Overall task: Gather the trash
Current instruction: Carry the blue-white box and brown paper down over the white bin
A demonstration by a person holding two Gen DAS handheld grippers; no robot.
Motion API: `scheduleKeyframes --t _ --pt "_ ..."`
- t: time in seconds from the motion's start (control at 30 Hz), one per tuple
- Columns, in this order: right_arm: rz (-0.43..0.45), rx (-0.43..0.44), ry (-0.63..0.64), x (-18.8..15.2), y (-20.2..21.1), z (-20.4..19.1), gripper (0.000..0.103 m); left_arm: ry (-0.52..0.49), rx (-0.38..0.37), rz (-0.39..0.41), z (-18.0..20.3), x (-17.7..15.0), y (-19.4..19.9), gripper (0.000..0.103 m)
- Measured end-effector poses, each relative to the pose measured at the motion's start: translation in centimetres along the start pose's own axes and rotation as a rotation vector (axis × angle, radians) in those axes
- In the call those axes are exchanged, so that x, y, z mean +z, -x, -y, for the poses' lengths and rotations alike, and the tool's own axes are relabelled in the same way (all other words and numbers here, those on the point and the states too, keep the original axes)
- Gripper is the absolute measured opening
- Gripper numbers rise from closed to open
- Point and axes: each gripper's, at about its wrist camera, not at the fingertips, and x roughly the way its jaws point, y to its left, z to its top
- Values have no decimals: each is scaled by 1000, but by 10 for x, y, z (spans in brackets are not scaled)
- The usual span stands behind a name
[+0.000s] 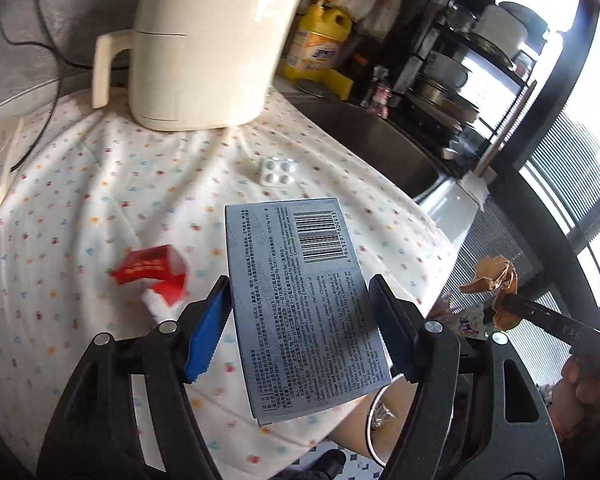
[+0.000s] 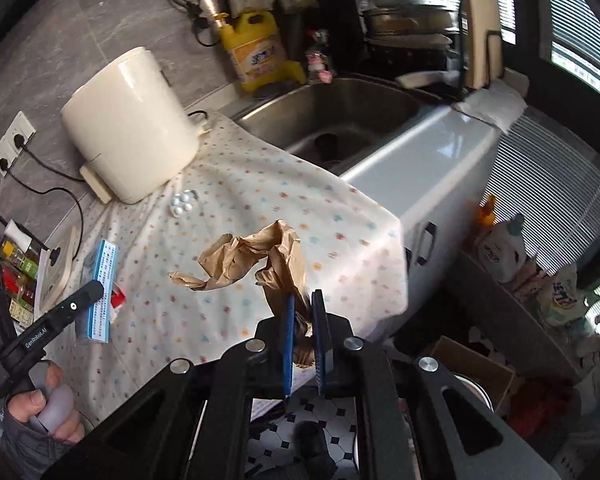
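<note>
Left wrist: pill blister [image 1: 278, 171] and cream appliance [image 1: 212, 40] beyond claw-held box [image 1: 300, 300].

1 box [image 1: 304, 304] | 1 crumpled paper [image 2: 256, 264] | 1 blister pack [image 1: 278, 171] | 1 red wrapper [image 1: 156, 268]

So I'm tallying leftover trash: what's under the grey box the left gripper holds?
Under the grey box, held by the left gripper, shows only the dotted cloth. The red packet lies beside it, the blister pack beyond. The spot directly beneath is hidden.

Bright window [image 1: 588, 128] glare at right, fisheye-bent edges, slight blur.
</note>
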Motion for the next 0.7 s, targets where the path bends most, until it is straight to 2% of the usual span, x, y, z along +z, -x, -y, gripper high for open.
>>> scheduleKeyframes --t 0.13,0.3,0.47,0.7 --pt "-40 -65 -72 -29 11 60 9 -58 -62 -50 54 -16 -20 70" --pt "-144 -118 -158 -76 5 128 10 -128 -112 -117 110 -44 -36 70" --pt "-276 -141 -200 -119 -14 176 11 -165 -114 -175 146 -71 -45 70" --pt "-388 -160 -192 -158 -34 211 15 -165 -77 -229 167 -104 -54 70"
